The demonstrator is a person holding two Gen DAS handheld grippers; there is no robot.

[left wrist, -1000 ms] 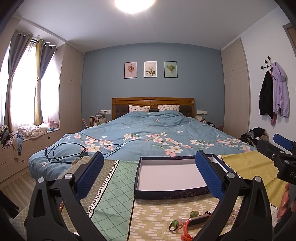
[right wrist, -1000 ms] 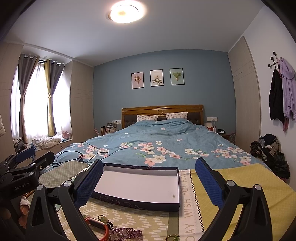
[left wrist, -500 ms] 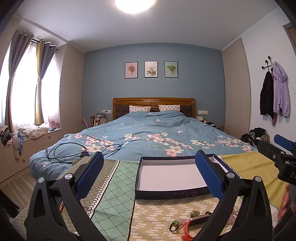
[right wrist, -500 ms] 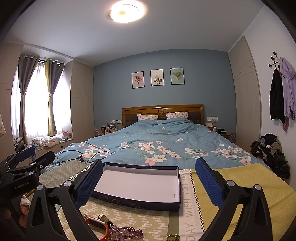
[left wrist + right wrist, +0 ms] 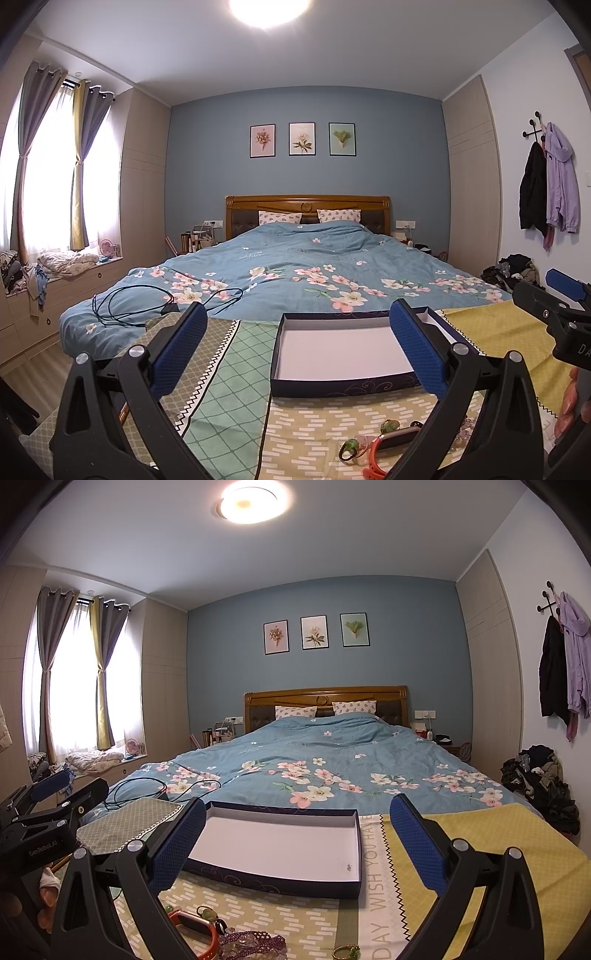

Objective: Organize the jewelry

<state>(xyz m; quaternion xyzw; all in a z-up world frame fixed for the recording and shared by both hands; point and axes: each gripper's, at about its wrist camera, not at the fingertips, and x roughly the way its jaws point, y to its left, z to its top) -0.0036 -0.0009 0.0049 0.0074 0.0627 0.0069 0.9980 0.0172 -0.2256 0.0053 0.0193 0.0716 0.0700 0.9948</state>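
Note:
A shallow dark blue box point(image 5: 343, 384) with a white inside lies on the patterned cloth point(image 5: 236, 402); it also shows in the right wrist view point(image 5: 280, 882). Jewelry lies in front of it: an orange band point(image 5: 384, 445) with green beads point(image 5: 349, 445), seen again as the orange band point(image 5: 201, 936), a purple bead bracelet point(image 5: 255, 941) and a small gold ring point(image 5: 345, 950). My left gripper point(image 5: 295, 347) is open and empty above the cloth. My right gripper point(image 5: 297, 834) is open and empty over the box. A small item point(image 5: 348, 867) sits inside the box.
The cloth covers the foot of a blue floral bed point(image 5: 295, 266). A black cable point(image 5: 136, 302) lies on the quilt at the left. Clothes are piled on the floor at the right point(image 5: 543, 779). Each gripper shows at the edge of the other's view.

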